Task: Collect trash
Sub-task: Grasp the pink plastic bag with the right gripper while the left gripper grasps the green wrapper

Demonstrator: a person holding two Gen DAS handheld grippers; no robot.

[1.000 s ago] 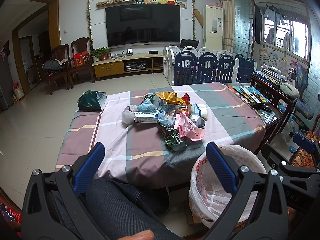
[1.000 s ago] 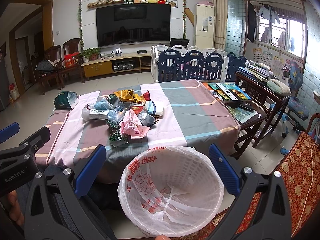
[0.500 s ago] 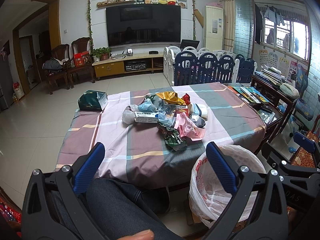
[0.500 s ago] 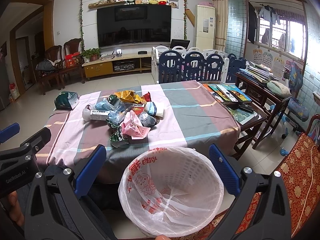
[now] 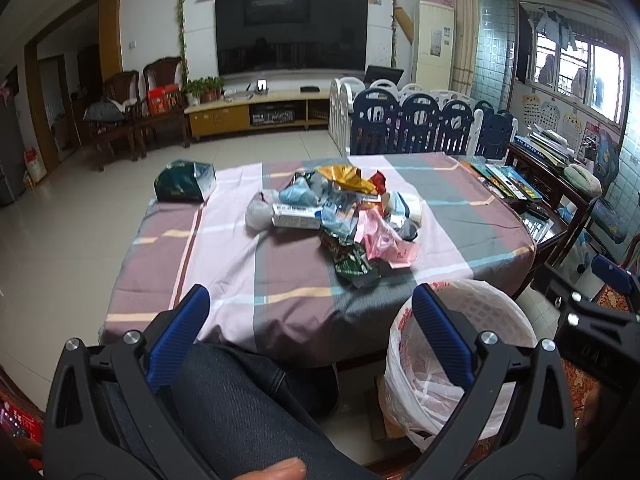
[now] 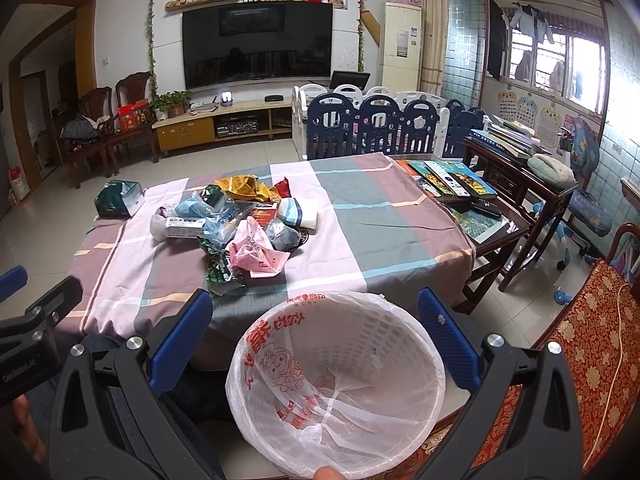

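- A pile of trash [image 5: 340, 220] is being shown lying in the middle of a surface [image 5: 240, 264] covered with a striped cloth; a pink bag [image 6: 256, 254] and a green wrapper [image 6: 222, 272] are lying nearest the front edge
- A white bin [image 6: 400, 332] lined with a plastic bag is being seen empty on the floor, just beside the front edge
- The left gripper [image 5: 310, 320] and the right gripper [image 6: 314, 324] are being held low, well apart from the pile, fingers spread wide, nothing being gripped
- Collecting is judged as not yet begun; a reach to the nearest piece is being called for next, then a drop into the bin
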